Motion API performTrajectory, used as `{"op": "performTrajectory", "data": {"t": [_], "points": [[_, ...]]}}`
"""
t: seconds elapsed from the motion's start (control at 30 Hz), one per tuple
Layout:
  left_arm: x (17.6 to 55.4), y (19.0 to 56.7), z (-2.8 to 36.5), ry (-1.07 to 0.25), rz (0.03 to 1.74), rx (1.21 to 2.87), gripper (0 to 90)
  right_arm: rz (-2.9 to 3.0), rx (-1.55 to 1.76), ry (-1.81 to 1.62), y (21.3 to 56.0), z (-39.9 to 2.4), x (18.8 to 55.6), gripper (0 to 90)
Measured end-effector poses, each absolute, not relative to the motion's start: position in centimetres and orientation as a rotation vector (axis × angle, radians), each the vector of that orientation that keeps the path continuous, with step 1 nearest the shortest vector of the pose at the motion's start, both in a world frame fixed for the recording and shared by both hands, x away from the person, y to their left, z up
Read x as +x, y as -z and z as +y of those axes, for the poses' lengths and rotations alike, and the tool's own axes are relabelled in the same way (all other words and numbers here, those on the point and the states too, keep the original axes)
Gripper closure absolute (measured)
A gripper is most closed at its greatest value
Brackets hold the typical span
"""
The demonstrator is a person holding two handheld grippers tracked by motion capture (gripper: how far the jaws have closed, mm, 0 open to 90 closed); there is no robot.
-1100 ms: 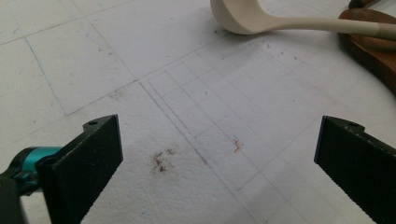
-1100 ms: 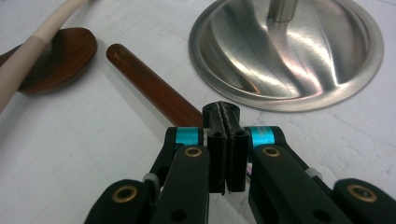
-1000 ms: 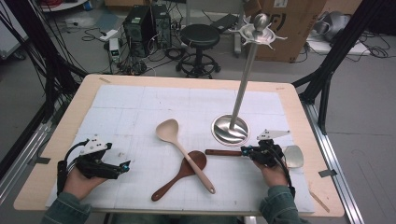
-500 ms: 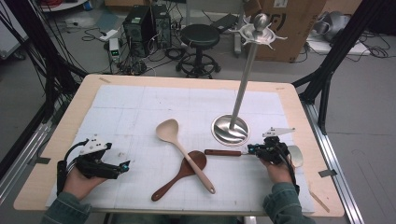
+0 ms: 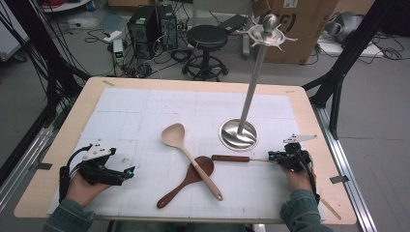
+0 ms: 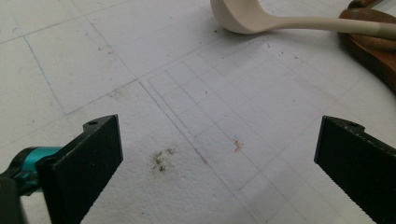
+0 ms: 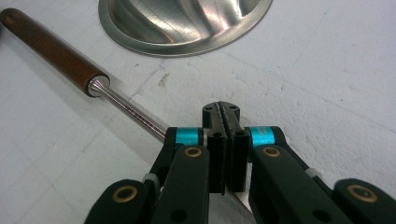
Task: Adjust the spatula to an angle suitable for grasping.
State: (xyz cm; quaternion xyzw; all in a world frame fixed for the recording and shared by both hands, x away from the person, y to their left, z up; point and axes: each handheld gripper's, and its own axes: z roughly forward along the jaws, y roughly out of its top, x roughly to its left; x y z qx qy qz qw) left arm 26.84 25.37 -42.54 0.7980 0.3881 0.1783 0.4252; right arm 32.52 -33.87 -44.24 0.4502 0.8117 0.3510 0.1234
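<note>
1. At the table's [image 5: 58, 159] near-left corner the left gripper [image 5: 126, 175] rests low on the white gridded mat [image 5: 145, 111]. Its jaws stand wide apart with bare mat between them, as the left gripper view [image 6: 219, 154] shows.
2. Right of it, toward the middle of the near edge, lie two spoons. The pale wooden spoon [image 5: 191, 159] has its bowl pointing to the far-left and its handle to the near-right. It crosses over the dark wooden spoon [image 5: 186, 183], whose handle runs to the near-left.
3. The brown-handled utensil [image 5: 231, 158] lies flat just in front of the stand's round base [image 5: 238, 135]. Its long axis runs parallel to the near edge: wooden grip to the left, thin steel shank to the right.
4. The right gripper [image 5: 275, 157], near the right edge, has its jaws pressed together on that shank; the right gripper view [image 7: 226, 119] shows the steel rod passing under and between the pads, with the brown handle [image 7: 51, 49] pointing away to the upper left.
5. My judgement: the hanging stand [image 5: 256, 72] rises just beyond the utensil. Open mat lies toward the right and near edges, so lifting straight up should clear the base rim.
</note>
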Motion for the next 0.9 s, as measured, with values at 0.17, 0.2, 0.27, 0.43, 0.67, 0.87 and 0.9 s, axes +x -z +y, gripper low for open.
{"op": "performTrajectory", "data": {"t": [0.17,0.2,0.27,0.43,0.67,0.87,0.9], "points": [[26.8,42.5,25.4,-0.448,0.970,1.996,1.6,2.378,1.305,-1.032,44.2,-34.1,32.0,89.6],[26.8,42.5,25.3,-0.448,0.968,1.998,1.6,2.377,1.309,-1.043,44.2,-34.1,31.9,89.6],[26.8,42.5,25.3,-0.450,0.966,1.998,1.6,2.375,1.306,-1.053,44.3,-34.2,31.7,89.6],[26.8,42.5,25.4,-0.450,0.971,1.996,1.6,2.388,1.294,-1.055,44.3,-34.2,31.0,89.6],[26.8,42.5,25.3,-0.448,0.969,1.998,1.7,2.423,1.262,-1.044,44.2,-33.9,29.7,89.6],[26.8,42.6,25.2,-0.447,0.970,1.995,1.6,2.433,1.261,-1.006,44.0,-33.5,28.8,89.6],[26.8,42.5,25.2,-0.447,0.969,1.995,1.6,2.435,1.261,-1.007,44.0,-33.5,28.7,89.6]]}}
